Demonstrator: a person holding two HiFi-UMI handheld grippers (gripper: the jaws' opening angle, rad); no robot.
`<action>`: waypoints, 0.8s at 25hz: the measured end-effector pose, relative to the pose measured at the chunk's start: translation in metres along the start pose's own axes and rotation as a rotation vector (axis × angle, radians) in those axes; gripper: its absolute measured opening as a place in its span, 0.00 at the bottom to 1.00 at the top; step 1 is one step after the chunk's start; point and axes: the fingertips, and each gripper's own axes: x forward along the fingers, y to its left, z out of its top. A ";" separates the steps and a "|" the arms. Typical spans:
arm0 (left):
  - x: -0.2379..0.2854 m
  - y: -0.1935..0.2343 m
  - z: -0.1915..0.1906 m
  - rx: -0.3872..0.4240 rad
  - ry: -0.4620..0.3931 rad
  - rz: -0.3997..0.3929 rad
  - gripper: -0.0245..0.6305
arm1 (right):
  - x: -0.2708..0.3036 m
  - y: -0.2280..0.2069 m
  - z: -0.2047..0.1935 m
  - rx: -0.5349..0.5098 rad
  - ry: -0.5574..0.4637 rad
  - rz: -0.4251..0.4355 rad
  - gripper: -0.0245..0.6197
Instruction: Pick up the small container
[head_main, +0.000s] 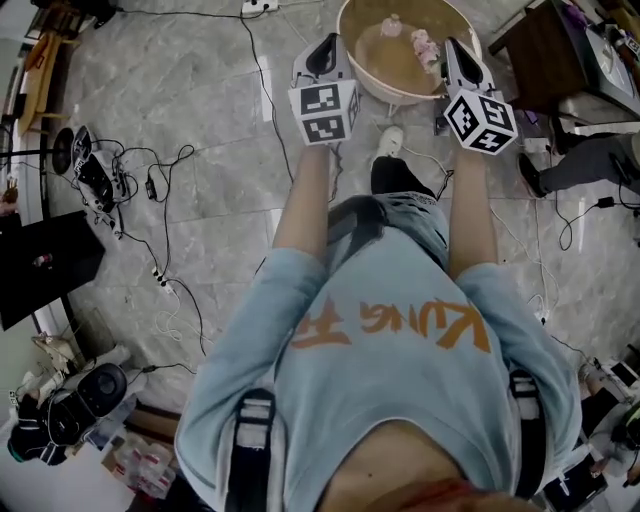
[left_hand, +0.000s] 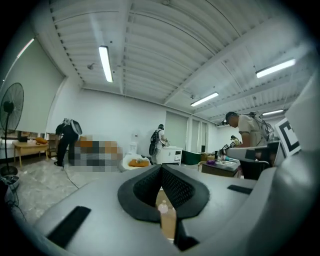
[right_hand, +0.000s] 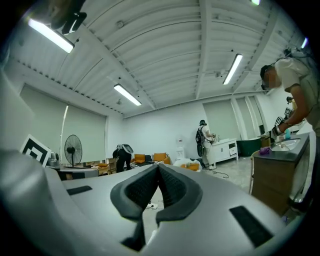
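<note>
Tabletop (head_main: 385, 60) open from the near side
Cables (head_main: 152, 185) trail over the left floor (head_main: 210, 110); a dark bench (head_main: 545, 45) stands close at far right.

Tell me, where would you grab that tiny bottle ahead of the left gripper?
Probably around its body, just under the pale cap, coming in level from the side. The small bottle seems to stand upright, so its sides face the jaws. The left gripper is shut and must open first.

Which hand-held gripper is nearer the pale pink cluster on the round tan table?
Right. The right hand-held gripper sits just right of the pale pink cluster; the left hand-held gripper sits at the left rim of the round tan table.
</note>
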 end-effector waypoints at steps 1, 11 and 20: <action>0.012 -0.006 -0.002 0.007 0.011 -0.007 0.07 | 0.003 -0.016 -0.003 0.020 0.002 -0.021 0.05; 0.155 -0.044 -0.024 0.111 0.151 -0.015 0.07 | 0.091 -0.108 -0.017 -0.144 0.128 0.010 0.05; 0.305 -0.065 -0.062 0.052 0.250 -0.034 0.07 | 0.200 -0.202 -0.053 -0.226 0.201 0.060 0.05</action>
